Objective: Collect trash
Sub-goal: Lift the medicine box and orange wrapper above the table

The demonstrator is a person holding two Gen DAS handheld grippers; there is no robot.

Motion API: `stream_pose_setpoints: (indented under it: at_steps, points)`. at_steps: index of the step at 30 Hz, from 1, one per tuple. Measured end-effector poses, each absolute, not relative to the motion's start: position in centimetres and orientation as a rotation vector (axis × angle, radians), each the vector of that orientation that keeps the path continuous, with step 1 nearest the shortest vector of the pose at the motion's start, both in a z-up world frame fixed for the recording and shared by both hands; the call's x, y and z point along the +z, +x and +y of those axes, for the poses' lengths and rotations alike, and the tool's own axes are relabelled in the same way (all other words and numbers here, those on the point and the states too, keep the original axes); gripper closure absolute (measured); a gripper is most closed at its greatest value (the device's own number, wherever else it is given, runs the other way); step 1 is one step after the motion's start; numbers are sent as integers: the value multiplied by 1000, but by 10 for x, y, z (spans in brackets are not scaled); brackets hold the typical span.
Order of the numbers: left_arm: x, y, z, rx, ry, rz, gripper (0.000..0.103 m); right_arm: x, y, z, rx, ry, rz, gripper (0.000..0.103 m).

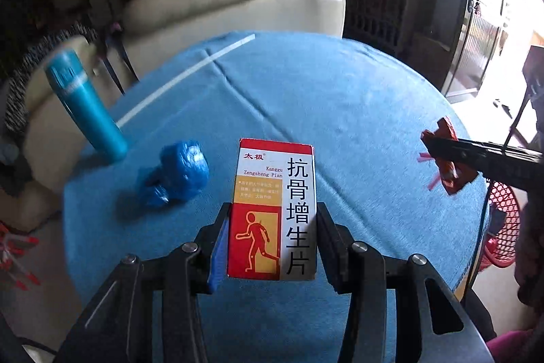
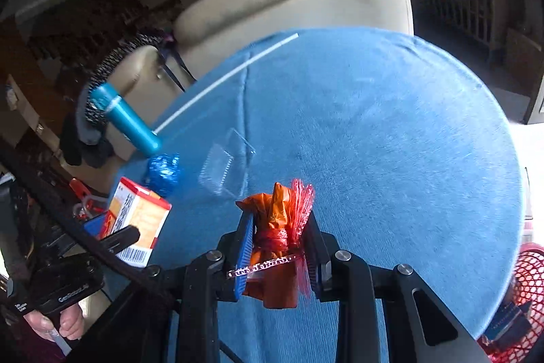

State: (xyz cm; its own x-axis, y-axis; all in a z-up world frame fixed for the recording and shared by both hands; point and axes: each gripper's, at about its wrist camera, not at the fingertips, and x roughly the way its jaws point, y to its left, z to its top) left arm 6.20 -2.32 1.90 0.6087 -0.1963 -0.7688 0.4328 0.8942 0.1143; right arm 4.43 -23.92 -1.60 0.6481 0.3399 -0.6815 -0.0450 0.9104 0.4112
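Our left gripper (image 1: 272, 238) clamps the medicine box (image 1: 276, 210) and our right gripper (image 2: 278, 247) pinches the orange wrapper (image 2: 277, 227) (loose, slippery), so either can drop before the red basket (image 2: 528, 281).

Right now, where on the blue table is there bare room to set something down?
The far and right parts of the round blue-clothed table are bare. The left is crowded: upright teal cylinder bottle, crumpled blue plastic wad, clear plastic tray.
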Motion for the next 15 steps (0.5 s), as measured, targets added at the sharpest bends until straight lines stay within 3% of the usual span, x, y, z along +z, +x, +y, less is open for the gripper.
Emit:
stream_pose_setpoints:
  at_steps: [15]
  points:
    - [46, 7, -78, -274, 423, 666, 55, 14, -38, -273, 239, 380, 700, 73]
